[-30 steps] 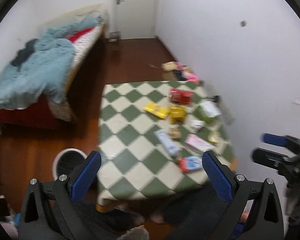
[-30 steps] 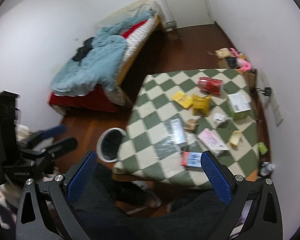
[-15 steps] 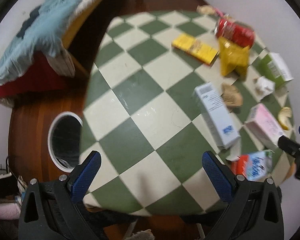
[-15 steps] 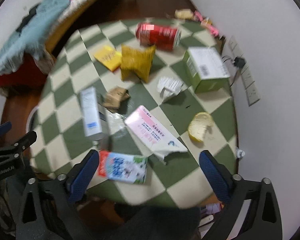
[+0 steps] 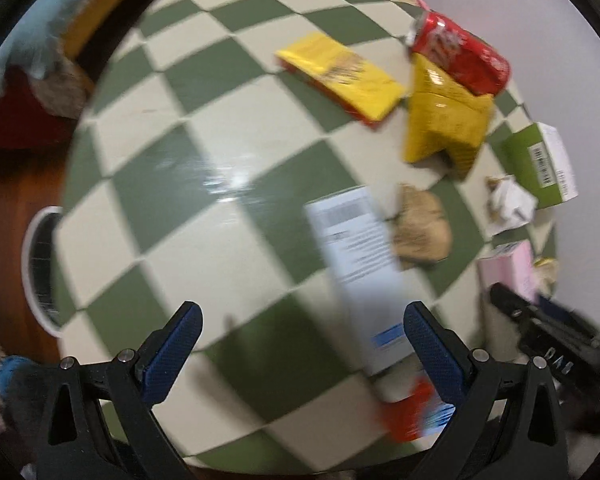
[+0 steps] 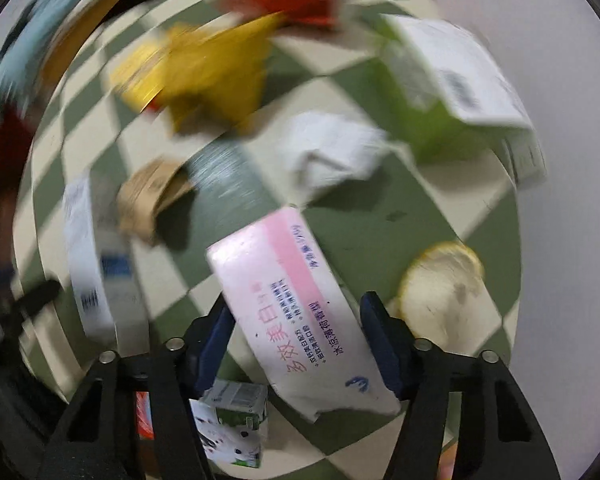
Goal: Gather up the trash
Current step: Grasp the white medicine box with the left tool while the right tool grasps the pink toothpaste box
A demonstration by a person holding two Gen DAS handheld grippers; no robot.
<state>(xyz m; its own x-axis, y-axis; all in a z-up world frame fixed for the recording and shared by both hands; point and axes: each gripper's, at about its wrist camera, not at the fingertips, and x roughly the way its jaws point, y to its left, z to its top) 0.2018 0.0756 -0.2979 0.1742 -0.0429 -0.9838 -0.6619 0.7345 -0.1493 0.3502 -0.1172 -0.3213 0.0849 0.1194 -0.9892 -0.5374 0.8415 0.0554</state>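
The right claw [image 6: 296, 340] is part-open, its jaws closing around the pink toothpaste box [image 6: 296, 308] lying on the checked surface [image 6: 380, 236]; pad contact cannot be told. The box lies skewed and may twist out. The left claw [image 5: 302, 350] hangs wide open and empty.

A table with a green and white checked top [image 5: 188, 184] fills most of the left wrist view. On it, at the upper right, lie a red can [image 5: 460, 54], a yellow bag [image 5: 444, 124] and a flat yellow packet [image 5: 340, 76]. Lower down lie a long white box [image 5: 360, 256], brown crumpled paper [image 5: 420, 228] and a pink box [image 6: 296, 304].
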